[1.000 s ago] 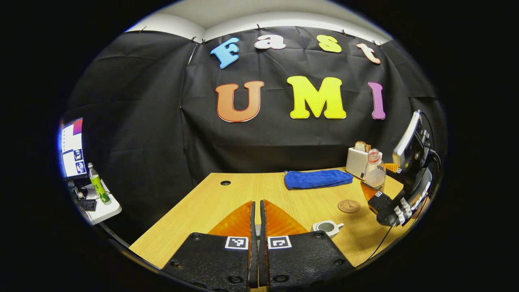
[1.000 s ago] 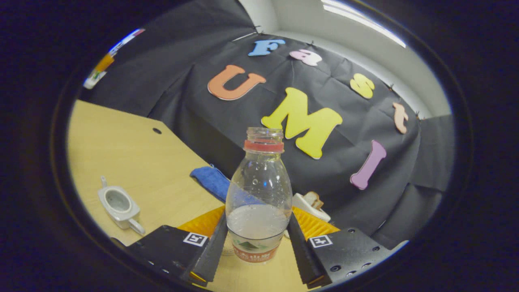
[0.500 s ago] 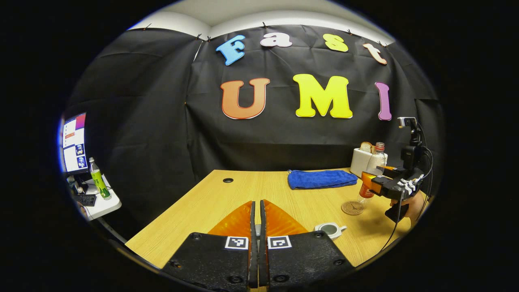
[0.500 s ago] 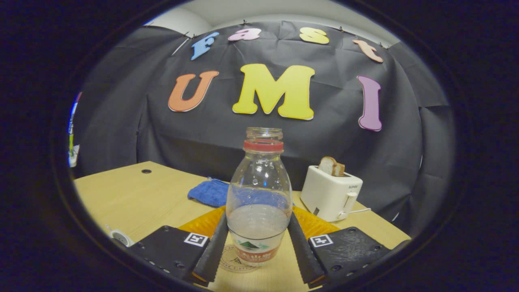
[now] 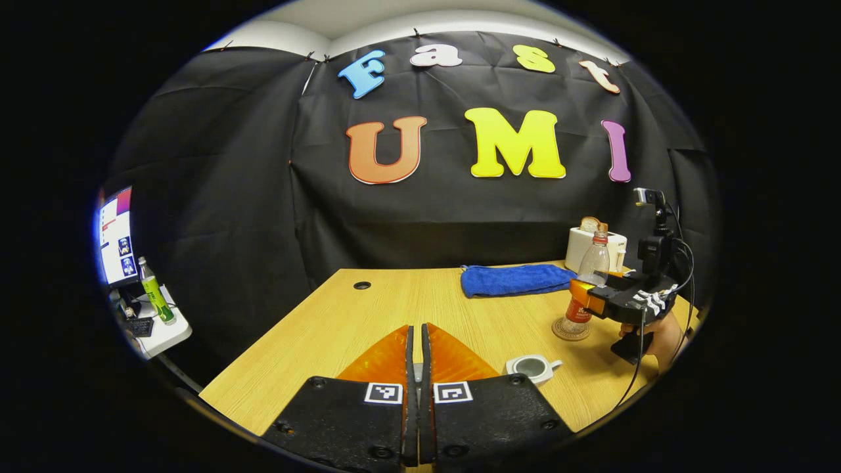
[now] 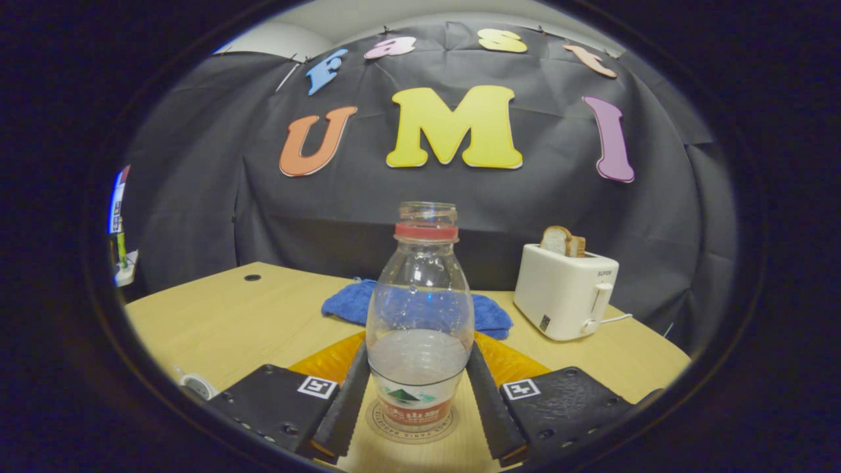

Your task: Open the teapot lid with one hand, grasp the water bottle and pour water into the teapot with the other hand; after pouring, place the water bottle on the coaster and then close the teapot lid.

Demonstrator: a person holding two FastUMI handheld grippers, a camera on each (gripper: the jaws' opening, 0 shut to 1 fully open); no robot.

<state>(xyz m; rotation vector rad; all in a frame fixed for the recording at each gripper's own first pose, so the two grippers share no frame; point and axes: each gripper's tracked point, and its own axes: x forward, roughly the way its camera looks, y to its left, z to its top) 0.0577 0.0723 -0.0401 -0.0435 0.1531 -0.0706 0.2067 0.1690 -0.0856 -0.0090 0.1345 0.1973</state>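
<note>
Table (image 6: 263, 315) – light wood-grain laminate, smooth, matt. Water bottle (image 6: 420, 309) centre frame: clear glossy plastic, paper-look label at the base. Coaster (image 6: 412, 428) under it looks like embossed brown wood or cork – can't tell which. Toaster (image 6: 565, 292) right: smooth white plastic, slight sheen. Towel (image 5: 512, 279): blue fluffy cloth. Teapot (image 5: 533, 366): glossy white ceramic.

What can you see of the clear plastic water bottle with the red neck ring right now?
The clear plastic water bottle stands upright, uncapped, with a red ring below its open mouth and a printed label low on its body. Water fills roughly its lower third. Its base sits on the round brown coaster on the wooden table. The right gripper has a finger pressed on each side of its lower body. In the left gripper view it stands in front of the white toaster.
</note>
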